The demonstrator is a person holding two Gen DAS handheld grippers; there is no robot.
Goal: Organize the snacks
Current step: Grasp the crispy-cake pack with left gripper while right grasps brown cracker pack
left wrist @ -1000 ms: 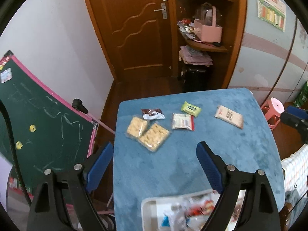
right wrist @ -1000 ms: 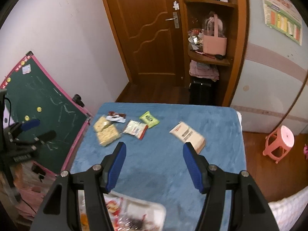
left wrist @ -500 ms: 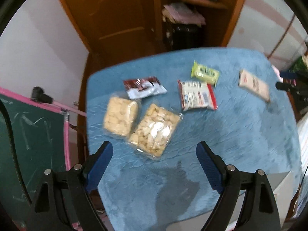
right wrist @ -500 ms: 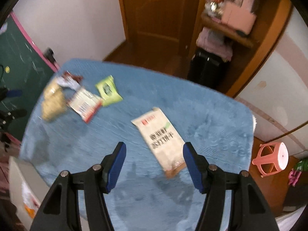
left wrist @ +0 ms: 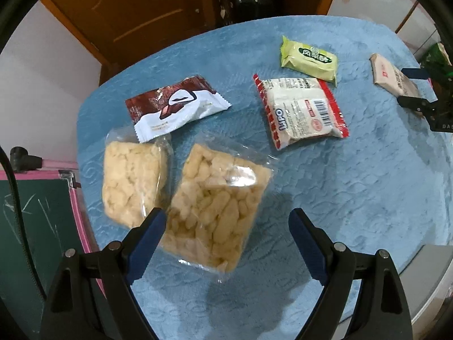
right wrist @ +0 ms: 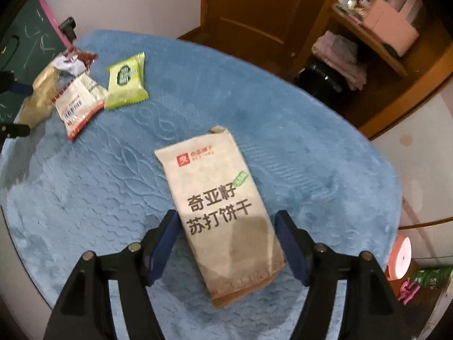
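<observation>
Several snack packs lie on a blue cloth-covered table [left wrist: 368, 192]. My left gripper [left wrist: 226, 226] is open, its fingers on either side of a clear bag of pale puffed snacks [left wrist: 215, 206]. A second clear bag [left wrist: 133, 178], a brown-and-white pack [left wrist: 175, 107], a red-edged white pack [left wrist: 303, 110] and a green pack [left wrist: 310, 58] lie beyond. My right gripper [right wrist: 228, 226] is open, straddling a tan cracker pack [right wrist: 223, 206], which also shows in the left wrist view [left wrist: 393, 76].
A green chalkboard with a pink frame [left wrist: 36, 212] stands left of the table. A wooden door [left wrist: 136, 8] and shelves [right wrist: 376, 42] are behind. A pink stool [right wrist: 402, 257] stands to the right. A white tray edge [left wrist: 430, 277] sits at the near right.
Both grippers have moved forward and down toward the table. The left one has come up to the puffed-snack bag, the right one to the tan cracker pack. Both stay open.
</observation>
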